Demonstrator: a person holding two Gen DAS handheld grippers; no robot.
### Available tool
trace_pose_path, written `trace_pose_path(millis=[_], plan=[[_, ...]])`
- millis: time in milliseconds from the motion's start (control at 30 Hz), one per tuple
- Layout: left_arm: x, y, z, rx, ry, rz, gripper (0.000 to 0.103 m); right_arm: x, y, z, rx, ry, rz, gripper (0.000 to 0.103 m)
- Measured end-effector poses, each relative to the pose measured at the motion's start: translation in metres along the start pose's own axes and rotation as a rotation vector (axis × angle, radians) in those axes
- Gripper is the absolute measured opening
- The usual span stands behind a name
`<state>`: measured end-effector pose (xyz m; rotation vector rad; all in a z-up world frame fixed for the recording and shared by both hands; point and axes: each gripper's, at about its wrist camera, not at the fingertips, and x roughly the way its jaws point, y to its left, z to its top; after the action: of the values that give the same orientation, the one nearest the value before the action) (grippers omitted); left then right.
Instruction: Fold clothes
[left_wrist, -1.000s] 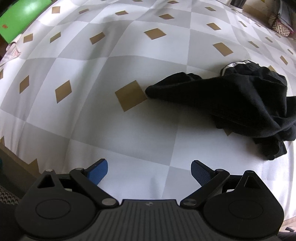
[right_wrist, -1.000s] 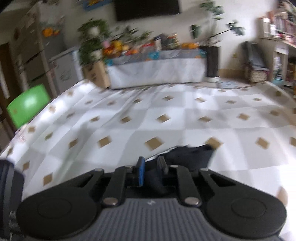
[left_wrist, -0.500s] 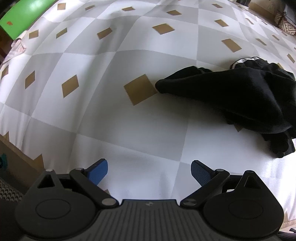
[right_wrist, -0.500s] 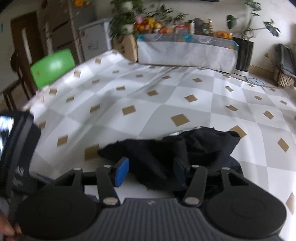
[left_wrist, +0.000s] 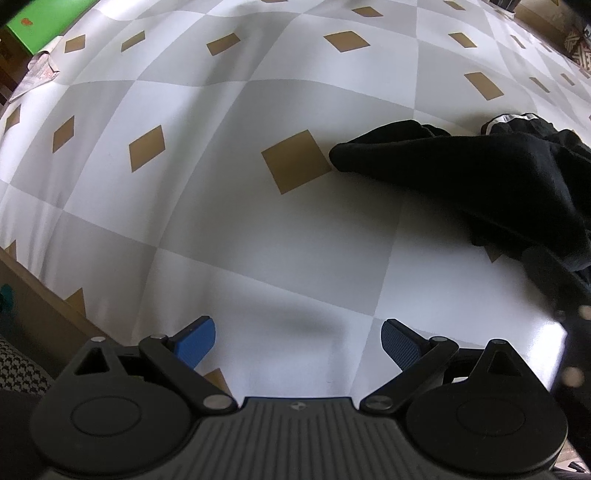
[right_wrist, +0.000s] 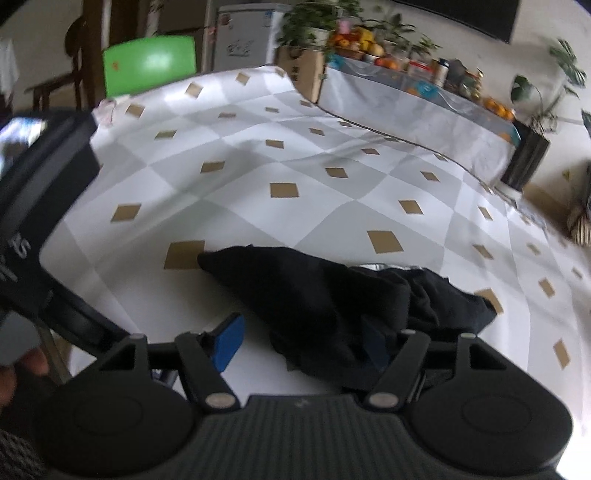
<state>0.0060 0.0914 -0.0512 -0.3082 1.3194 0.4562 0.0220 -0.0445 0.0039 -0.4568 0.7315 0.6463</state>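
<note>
A crumpled black garment (left_wrist: 480, 184) lies on the checkered tablecloth (left_wrist: 258, 240), at the right of the left wrist view and in the lower middle of the right wrist view (right_wrist: 332, 291). One sleeve or leg points left toward a brown diamond. My left gripper (left_wrist: 297, 341) is open and empty over bare cloth, left of the garment. My right gripper (right_wrist: 301, 341) is open, low over the garment's near edge, with cloth lying between the fingers and over the right finger.
The table's near-left edge (left_wrist: 40, 295) shows in the left wrist view. A green chair (right_wrist: 149, 66) stands at the far left corner. A second covered table (right_wrist: 406, 107) with fruit and plants stands behind. The left gripper's body (right_wrist: 33, 206) fills the left side of the right wrist view.
My right gripper has opened and let go of the garment, which now lies on the table. The left gripper has shifted slightly and stays open.
</note>
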Motion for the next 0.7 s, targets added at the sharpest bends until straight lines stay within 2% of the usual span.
trace_pose_path(millis=[100, 167, 233, 333, 433, 600, 700], plan=[[0.001, -0.001, 0.0, 0.001, 0.006, -0.006, 0.097, 0.01, 0.0, 0.002, -0.012, 0.009, -0.017, 0.065], [0.001, -0.002, 0.0, 0.002, 0.007, -0.01, 0.097, 0.015, -0.004, 0.003, 0.018, 0.019, -0.017, 0.058], [0.001, -0.003, 0.0, 0.004, 0.008, -0.012, 0.097, 0.018, -0.01, 0.004, 0.074, 0.024, -0.016, 0.039], [0.001, -0.004, 0.0, 0.005, 0.009, -0.013, 0.097, 0.016, -0.02, 0.005, 0.15, 0.009, -0.012, 0.024], [0.002, -0.005, 0.001, 0.008, 0.009, -0.012, 0.097, 0.01, -0.029, 0.006, 0.213, -0.014, -0.003, 0.017], [0.002, -0.009, 0.0, 0.025, 0.003, -0.01, 0.097, -0.012, -0.05, 0.01, 0.349, -0.106, -0.006, 0.014], [0.0, -0.01, 0.0, 0.03, -0.005, -0.012, 0.097, -0.03, -0.069, 0.011, 0.435, -0.166, -0.039, 0.014]])
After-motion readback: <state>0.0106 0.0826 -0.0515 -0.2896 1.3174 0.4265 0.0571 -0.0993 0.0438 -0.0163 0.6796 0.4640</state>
